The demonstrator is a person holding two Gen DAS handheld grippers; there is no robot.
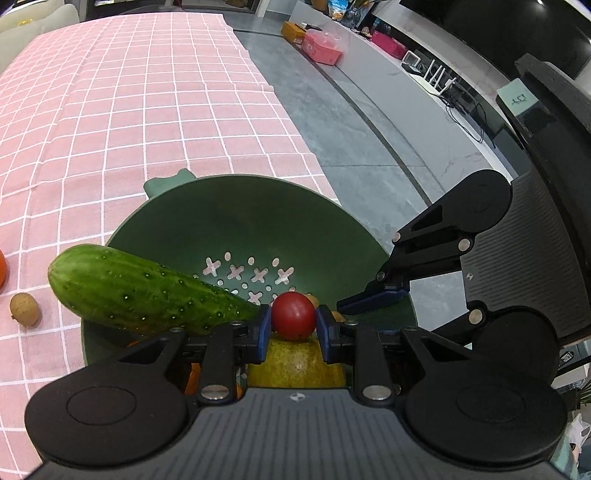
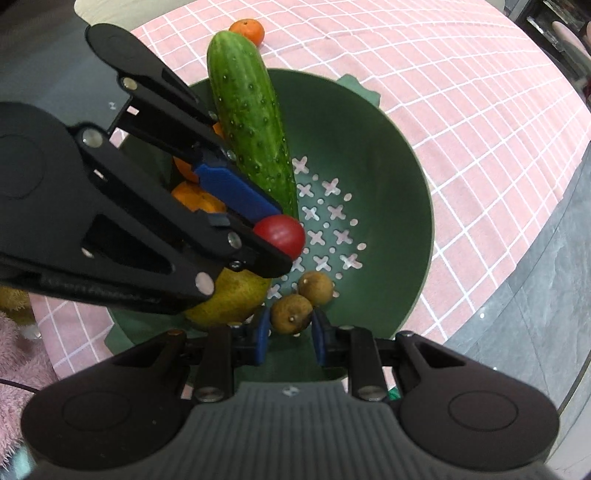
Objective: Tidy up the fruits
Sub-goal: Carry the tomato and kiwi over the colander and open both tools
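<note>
Colander (image 1: 236, 206) is the goal: left gripper (image 1: 293, 325) clamps a cherry tomato (image 1: 293, 315) above its holes, ready to drop. Right gripper (image 2: 290, 325) pinches a longan (image 2: 291, 318), seemingly near its rim.

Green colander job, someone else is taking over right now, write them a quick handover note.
Left gripper: shut on the red tomato, held over the green colander.
Right gripper: shut on a brown longan, low inside the colander.
In the colander: cucumber leaning on the rim, yellow pear, orange pieces, another longan.
Done: most produce is in.
Left: release both; one longan and a tangerine sit on the pink tablecloth.
</note>
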